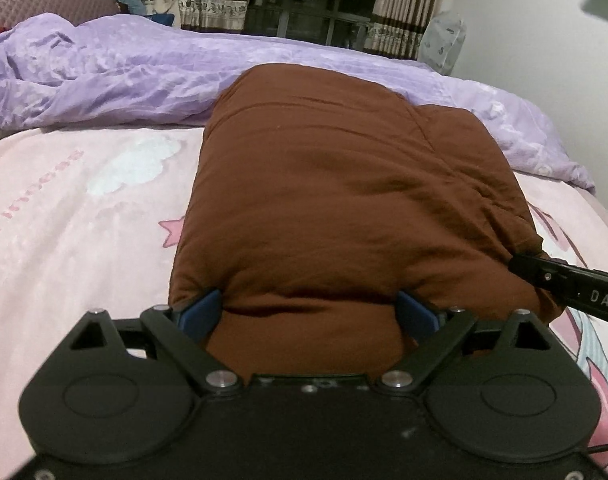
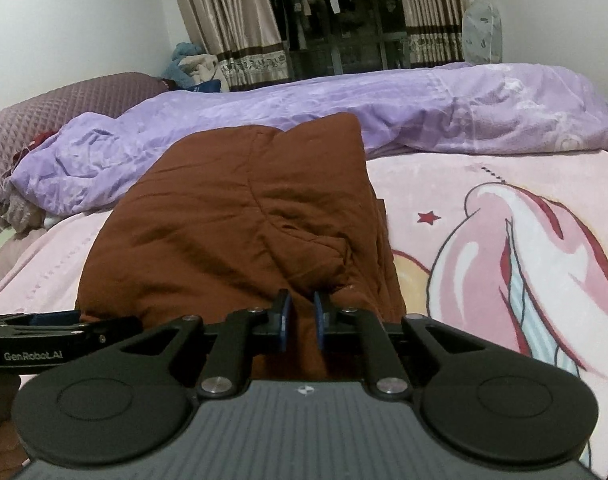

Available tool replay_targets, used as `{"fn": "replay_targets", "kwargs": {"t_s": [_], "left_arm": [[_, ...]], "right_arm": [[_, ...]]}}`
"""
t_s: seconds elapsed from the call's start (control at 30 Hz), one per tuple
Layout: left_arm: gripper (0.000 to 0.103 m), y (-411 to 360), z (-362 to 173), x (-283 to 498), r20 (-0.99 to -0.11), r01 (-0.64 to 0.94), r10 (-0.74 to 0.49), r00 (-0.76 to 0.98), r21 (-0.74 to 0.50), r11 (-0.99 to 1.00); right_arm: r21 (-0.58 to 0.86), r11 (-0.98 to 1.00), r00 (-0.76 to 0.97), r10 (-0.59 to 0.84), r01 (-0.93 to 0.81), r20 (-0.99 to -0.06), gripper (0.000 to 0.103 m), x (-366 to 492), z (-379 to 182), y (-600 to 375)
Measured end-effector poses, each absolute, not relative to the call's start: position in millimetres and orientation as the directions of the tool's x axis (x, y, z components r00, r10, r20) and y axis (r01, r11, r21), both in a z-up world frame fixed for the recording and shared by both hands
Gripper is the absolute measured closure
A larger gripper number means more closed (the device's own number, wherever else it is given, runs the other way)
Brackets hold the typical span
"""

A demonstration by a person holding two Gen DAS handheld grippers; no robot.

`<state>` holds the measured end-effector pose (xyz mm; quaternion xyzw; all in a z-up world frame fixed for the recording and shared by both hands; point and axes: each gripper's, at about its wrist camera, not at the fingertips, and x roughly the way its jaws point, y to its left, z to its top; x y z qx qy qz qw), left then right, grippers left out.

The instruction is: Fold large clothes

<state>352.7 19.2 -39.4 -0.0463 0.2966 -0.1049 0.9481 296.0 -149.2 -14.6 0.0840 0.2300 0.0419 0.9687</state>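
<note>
A brown padded garment (image 1: pixel 343 208) lies folded in a thick bundle on the pink bed blanket (image 1: pixel 84 240). My left gripper (image 1: pixel 309 314) is open wide, its blue pads on either side of the bundle's near edge, with cloth bulging between them. In the right wrist view the same garment (image 2: pixel 240 232) fills the middle. My right gripper (image 2: pixel 302 318) is shut on a fold at the garment's near right corner. The right gripper also shows at the right edge of the left wrist view (image 1: pixel 563 284), and the left gripper at the left edge of the right wrist view (image 2: pixel 44 326).
A crumpled purple duvet (image 1: pixel 124 76) lies across the far side of the bed. A mauve quilted pillow (image 2: pixel 64 108) sits at the far left. Curtains (image 2: pixel 232 20) and a dark window are behind. The pink blanket (image 2: pixel 503 248) carries a unicorn print to the right.
</note>
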Motion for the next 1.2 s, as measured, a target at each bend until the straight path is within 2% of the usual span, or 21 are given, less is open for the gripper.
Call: {"fn": "replay_targets", "kwargs": {"t_s": [0.1, 0.37, 0.57, 0.7, 0.9, 1.03, 1.2], "left_arm": [[0.010, 18, -32, 346, -0.547, 0.169, -0.217, 0.809, -0.138, 0.976], [0.010, 14, -15, 303, -0.475, 0.219, -0.255, 0.842, -0.132, 0.967], [0.011, 15, -40, 316, -0.525, 0.208, -0.257, 0.812, -0.150, 0.966], [0.011, 13, -53, 323, -0.532, 0.217, -0.260, 0.806, -0.144, 0.966], [0.010, 15, -42, 322, -0.533, 0.232, -0.266, 0.803, -0.133, 0.964], [0.010, 21, -13, 320, -0.480, 0.238, -0.280, 0.831, -0.148, 0.960], [0.010, 27, 21, 345, -0.428, 0.215, -0.260, 0.866, -0.151, 0.965]], "right_arm": [[0.187, 0.981, 0.895, 0.126, -0.049, -0.429, 0.089, 291, -7, -151], [0.142, 0.989, 0.934, 0.081, -0.033, -0.348, 0.082, 250, 14, -142], [0.174, 0.985, 0.901, 0.087, -0.014, -0.425, 0.084, 266, -9, -150], [0.204, 0.979, 0.893, 0.101, -0.011, -0.439, 0.088, 273, -23, -155], [0.191, 0.981, 0.894, 0.105, -0.022, -0.436, 0.088, 267, -17, -153], [0.163, 0.986, 0.923, 0.104, -0.046, -0.372, 0.084, 258, 12, -148], [0.138, 0.988, 0.946, 0.106, -0.066, -0.307, 0.084, 276, 44, -139]]}}
